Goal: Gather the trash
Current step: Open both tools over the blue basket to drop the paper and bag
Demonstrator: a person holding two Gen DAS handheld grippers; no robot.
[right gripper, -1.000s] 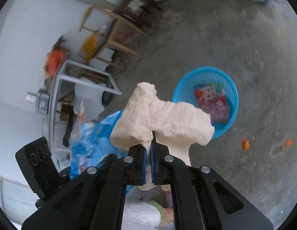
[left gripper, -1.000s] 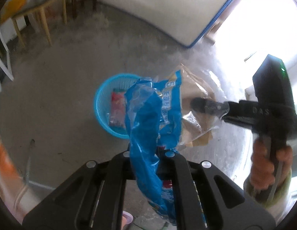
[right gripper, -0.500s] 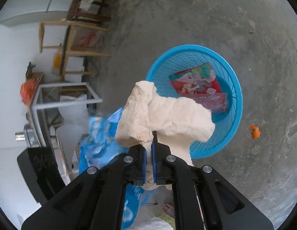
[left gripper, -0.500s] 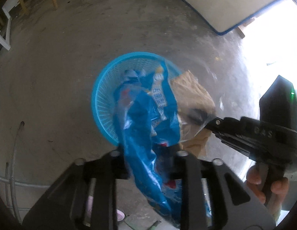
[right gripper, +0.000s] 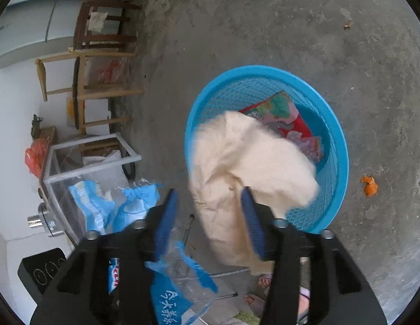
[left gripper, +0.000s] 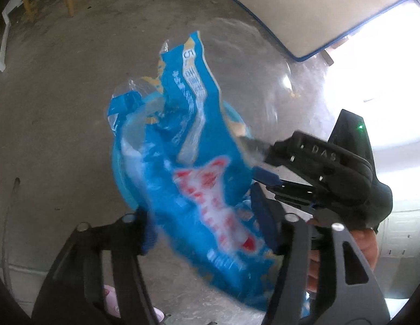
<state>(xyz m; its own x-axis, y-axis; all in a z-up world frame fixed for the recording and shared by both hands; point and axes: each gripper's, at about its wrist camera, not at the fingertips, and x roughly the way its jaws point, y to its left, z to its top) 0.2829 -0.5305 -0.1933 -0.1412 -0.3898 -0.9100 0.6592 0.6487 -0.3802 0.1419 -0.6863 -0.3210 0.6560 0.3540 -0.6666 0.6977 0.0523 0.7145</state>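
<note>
In the left wrist view my left gripper (left gripper: 207,230) is open, and a blurred blue plastic bag (left gripper: 193,168) hangs loose between its spread fingers, over the mostly hidden blue basket (left gripper: 119,168). In the right wrist view my right gripper (right gripper: 210,222) is open, and a crumpled beige paper bag (right gripper: 245,162) drops from it across the near rim of the blue mesh basket (right gripper: 337,135). A red printed wrapper (right gripper: 288,119) lies in the basket. The right gripper also shows at the right of the left wrist view (left gripper: 267,170).
Bare concrete floor lies all around. An orange scrap (right gripper: 369,185) lies right of the basket. Wooden chairs (right gripper: 93,62) and a white frame (right gripper: 82,157) stand at the left. A blue-edged white board (left gripper: 304,8) leans at the back.
Both grippers have opened. The blue bag and the beige paper bag have come loose and fall toward the basket, which both grippers have closed in on.
</note>
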